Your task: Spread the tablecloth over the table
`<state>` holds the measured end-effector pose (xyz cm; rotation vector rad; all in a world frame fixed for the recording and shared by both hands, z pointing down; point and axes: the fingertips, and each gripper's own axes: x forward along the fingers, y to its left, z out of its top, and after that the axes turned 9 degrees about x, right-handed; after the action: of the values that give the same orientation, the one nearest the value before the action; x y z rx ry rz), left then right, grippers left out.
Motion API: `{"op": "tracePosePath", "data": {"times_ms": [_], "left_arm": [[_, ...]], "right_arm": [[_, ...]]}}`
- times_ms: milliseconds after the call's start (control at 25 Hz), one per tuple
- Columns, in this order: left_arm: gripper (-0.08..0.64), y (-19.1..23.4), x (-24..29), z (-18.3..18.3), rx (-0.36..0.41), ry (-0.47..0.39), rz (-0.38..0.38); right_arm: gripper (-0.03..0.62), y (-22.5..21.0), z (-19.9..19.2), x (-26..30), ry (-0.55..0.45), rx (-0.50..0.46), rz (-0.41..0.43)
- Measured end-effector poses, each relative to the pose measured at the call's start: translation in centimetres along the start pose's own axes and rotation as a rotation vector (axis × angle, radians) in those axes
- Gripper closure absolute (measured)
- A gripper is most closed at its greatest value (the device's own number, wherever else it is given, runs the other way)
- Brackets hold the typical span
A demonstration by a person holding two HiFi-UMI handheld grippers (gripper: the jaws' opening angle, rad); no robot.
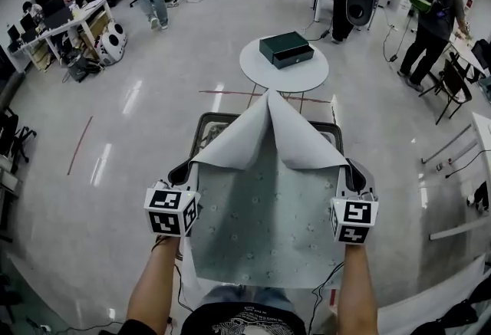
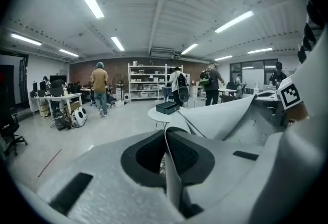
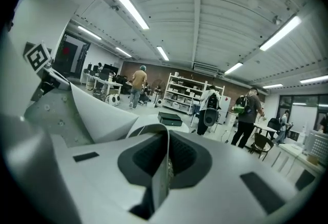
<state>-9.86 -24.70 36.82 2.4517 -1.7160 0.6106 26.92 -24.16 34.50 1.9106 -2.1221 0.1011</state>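
Head view: left gripper (image 1: 181,172) and right gripper (image 1: 354,173), level, pinch tablecloth (image 1: 265,212) edges

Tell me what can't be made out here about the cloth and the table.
- Table, head view: the cloth covers it, so only a dark rim shows. Its top and legs are hidden.
- Table, both gripper views: blocked by the left gripper and the right gripper, each shut on the cloth's edge.
- Cloth's print, head view: the dots are too small to tell what they are.

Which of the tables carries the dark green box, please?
The round white table, straight ahead beyond the held tablecloth; the long desk at left shows no such box.
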Motion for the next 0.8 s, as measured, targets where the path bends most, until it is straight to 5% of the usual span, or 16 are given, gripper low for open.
{"op": "tracePosePath", "data": {"times_ms": [800], "left_arm": [[0.546, 4.8, 8.6, -8.7, 0.001, 0.241, 0.019]], "right_arm": [[0.583, -4.7, -9.0, 9.4, 0.156, -0.004, 0.091]]}}
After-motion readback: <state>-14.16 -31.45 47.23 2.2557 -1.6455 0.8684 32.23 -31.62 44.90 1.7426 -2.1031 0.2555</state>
